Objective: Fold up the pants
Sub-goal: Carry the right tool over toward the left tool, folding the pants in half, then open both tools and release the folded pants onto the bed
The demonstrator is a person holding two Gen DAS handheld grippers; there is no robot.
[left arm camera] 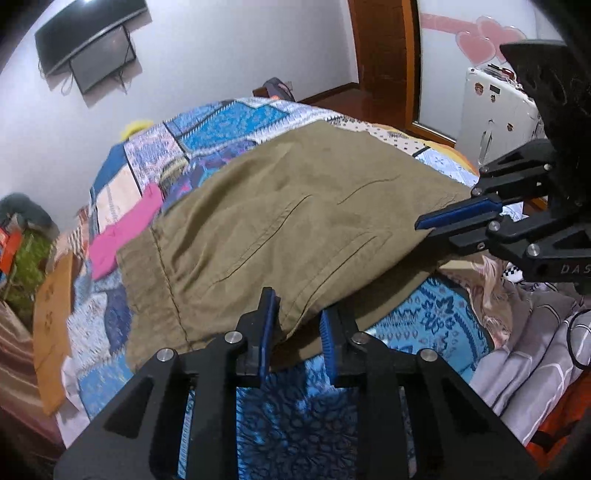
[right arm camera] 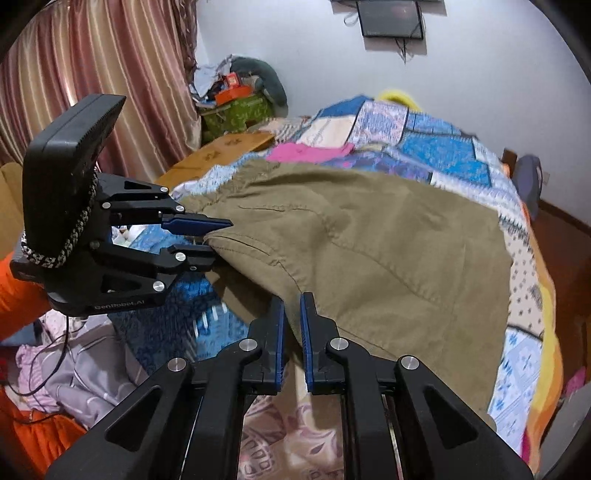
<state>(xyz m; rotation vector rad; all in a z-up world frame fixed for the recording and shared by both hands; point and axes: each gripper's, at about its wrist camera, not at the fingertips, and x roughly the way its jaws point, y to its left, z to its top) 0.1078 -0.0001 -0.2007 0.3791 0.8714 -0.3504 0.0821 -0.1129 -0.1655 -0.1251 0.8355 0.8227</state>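
Both tongs are pinching the near edge of the pants (left arm camera: pixel 295 206): left gripper (left arm camera: pixel 299 325) has its blue pads pressed on a bunched fold of olive cloth at one near corner, gap fairly wide bc the fabric is doubled there; right gripper (right arm camera: pixel 292 325) is clamped nearly flat on a thin bit of edge at the other corner. Seen from the opp. camera each one bites the hem side-on, w/ cloth between the pads. Two grips set apart along one edge probably means the edge is meant to be lifted and carried over as one straight line, so the fold lands even. Pants lie spread across the middle of the bed, mostly flat w/ a few creases and seam lines showing, far end reaching toward a pink cloth (left arm camera: pixel 125 229) that lies just beyond them. Under them is a patchwork quilt (left arm camera: pixel 229 122), blue/white squares. Near side of the bed has a heap of other laundry (right arm camera: pixel 88 373), grey and orange, beside the grippers but not touching the pants. Curtain (right arm camera: pixel 92 55) and a wall screen (right arm camera: pixel 391 18) sit well behind.
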